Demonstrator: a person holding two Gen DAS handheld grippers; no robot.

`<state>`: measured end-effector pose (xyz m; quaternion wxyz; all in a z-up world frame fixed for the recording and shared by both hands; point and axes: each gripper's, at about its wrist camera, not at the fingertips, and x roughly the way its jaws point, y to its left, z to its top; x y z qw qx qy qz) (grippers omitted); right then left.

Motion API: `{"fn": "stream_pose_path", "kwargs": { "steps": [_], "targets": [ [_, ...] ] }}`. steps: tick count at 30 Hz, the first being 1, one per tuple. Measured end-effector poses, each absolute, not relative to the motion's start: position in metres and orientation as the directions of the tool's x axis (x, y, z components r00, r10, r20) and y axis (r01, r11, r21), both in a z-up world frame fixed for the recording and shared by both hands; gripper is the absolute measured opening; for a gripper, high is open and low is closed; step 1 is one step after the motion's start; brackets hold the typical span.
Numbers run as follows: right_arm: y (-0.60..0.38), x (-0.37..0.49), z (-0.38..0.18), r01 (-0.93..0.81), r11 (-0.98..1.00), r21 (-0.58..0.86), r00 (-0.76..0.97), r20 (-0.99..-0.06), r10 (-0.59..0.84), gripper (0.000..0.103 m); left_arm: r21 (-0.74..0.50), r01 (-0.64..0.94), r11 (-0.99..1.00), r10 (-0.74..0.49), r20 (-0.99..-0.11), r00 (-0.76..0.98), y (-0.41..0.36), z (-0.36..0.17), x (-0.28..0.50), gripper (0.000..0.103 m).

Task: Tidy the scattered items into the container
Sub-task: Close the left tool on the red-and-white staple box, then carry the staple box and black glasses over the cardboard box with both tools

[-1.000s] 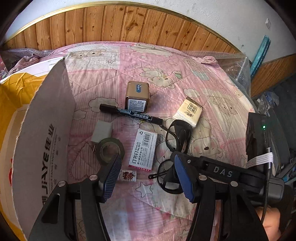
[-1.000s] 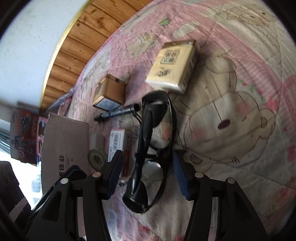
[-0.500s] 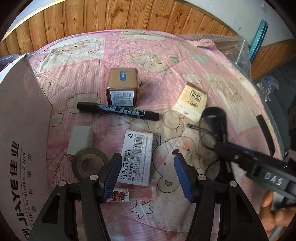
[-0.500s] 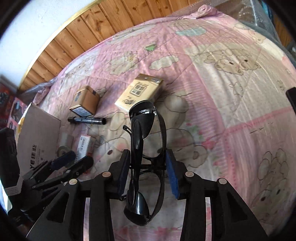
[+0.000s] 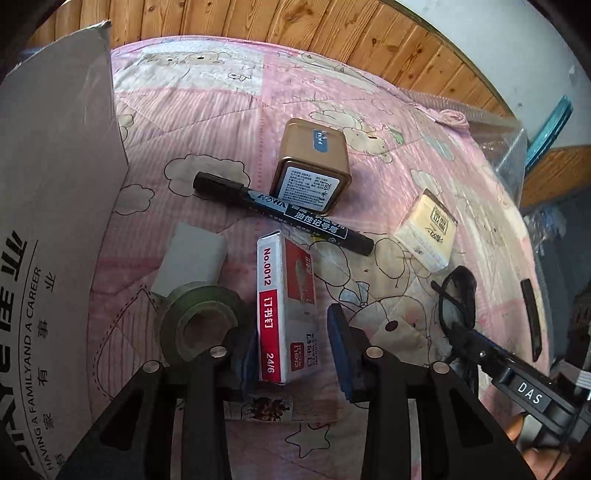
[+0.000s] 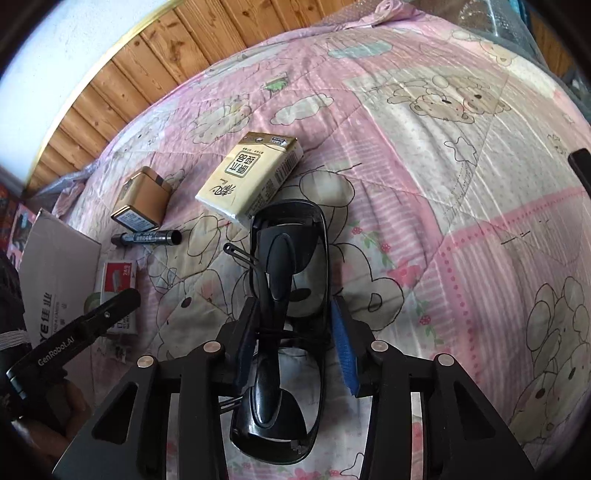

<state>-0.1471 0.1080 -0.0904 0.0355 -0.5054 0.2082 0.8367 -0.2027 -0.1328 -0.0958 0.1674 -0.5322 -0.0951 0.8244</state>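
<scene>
We are gripping the sunglasses [image 6: 286, 291] in our right gripper [image 6: 295, 343], while our left gripper [image 5: 295, 343] jaws are straddling, unclenched, the staple box [image 5: 286, 306].

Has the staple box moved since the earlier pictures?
Yes. The staple box lay flat below the marker; now it stands on edge between the left claw's fingers.

Both of my wrist views are bright, daylit and sharp at centre. Hard sunlight falls in streaked patches across the pink quilt [image 6: 424, 155], strongest in the right wrist view. Short, dark shadows lie beside the tissue pack [image 6: 251, 177] and under the marker [image 5: 280, 212]. The cardboard box flap [image 5: 55, 184] is in shade. Fisheye distortion bends the wood wall panelling [image 5: 332, 33] into an arc. Black vignetting fills all corners. My gripper frames render dark, with little detail.
</scene>
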Motion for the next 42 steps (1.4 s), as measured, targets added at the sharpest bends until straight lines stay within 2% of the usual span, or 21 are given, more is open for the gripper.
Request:
{"fn": "stream_pose_path", "kwargs": {
  "steps": [4, 5, 6, 8, 15, 42],
  "targets": [
    [0.104, -0.147, -0.09, -0.26, -0.921, 0.289, -0.487, -0.863, -0.133, 0.04, -0.32, -0.167, -0.933, 0.361, -0.842, -0.402, -0.125, -0.094, -0.207, 0.044],
    [0.106, -0.147, -0.09, -0.266, -0.916, 0.302, -0.489, -0.861, -0.141, 0.039, -0.301, -0.167, -0.939, 0.344, -0.846, -0.408, -0.122, -0.094, -0.208, 0.037],
    [0.11, -0.146, -0.089, -0.276, -0.904, 0.325, -0.493, -0.856, -0.158, 0.038, -0.271, -0.169, -0.948, 0.317, -0.855, -0.411, -0.117, -0.095, -0.21, 0.014],
    [0.116, -0.143, -0.089, -0.293, -0.886, 0.36, -0.499, -0.848, -0.18, 0.038, -0.232, -0.173, -0.957, 0.285, -0.862, -0.418, -0.11, -0.094, -0.209, 0.015],
    [0.118, -0.135, -0.082, -0.305, -0.862, 0.404, -0.513, -0.833, -0.208, 0.038, -0.221, -0.207, -0.953, 0.292, -0.854, -0.432, -0.103, -0.078, -0.19, 0.015],
    [0.077, -0.073, -0.061, -0.231, -0.909, 0.347, -0.493, -0.847, -0.198, 0.038, -0.257, -0.259, -0.931, 0.35, -0.829, -0.436, -0.117, -0.033, -0.106, 0.015]
  ]
}}
